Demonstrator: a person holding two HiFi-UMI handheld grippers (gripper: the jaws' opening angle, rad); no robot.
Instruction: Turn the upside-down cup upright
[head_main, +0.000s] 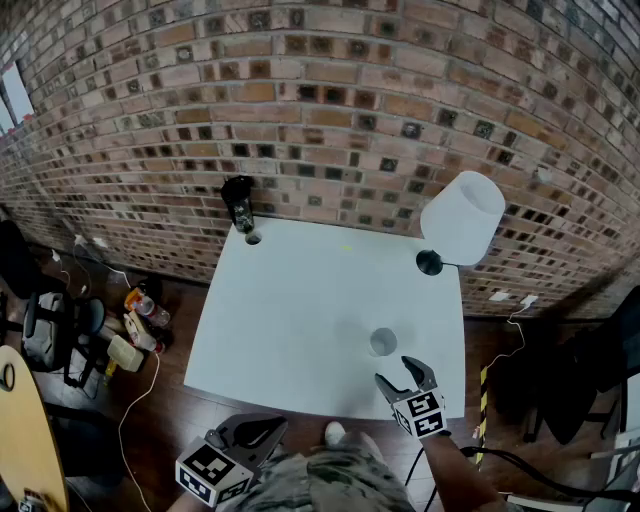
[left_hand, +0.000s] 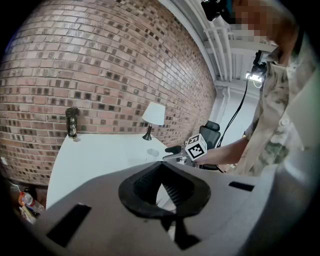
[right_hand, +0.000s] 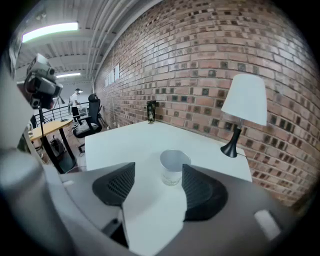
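A small clear plastic cup (head_main: 383, 342) stands on the white table (head_main: 300, 320) near its front right, open mouth up. In the right gripper view the cup (right_hand: 173, 168) is just beyond the fingertips and apart from them. My right gripper (head_main: 398, 372) hovers over the table's front edge and points at the cup; it (right_hand: 159, 172) is open with nothing between its pads. My left gripper (head_main: 262, 430) is held low, off the table's front edge, with its jaws closed together and empty (left_hand: 161, 165). The left gripper view also shows the right gripper (left_hand: 175, 149) and the cup (left_hand: 153, 152).
A white-shaded lamp (head_main: 462, 218) on a black base (head_main: 429, 263) stands at the back right corner. A dark can (head_main: 238, 203) stands at the back left by the brick wall. Chairs, bottles and cables (head_main: 130, 340) lie on the floor to the left.
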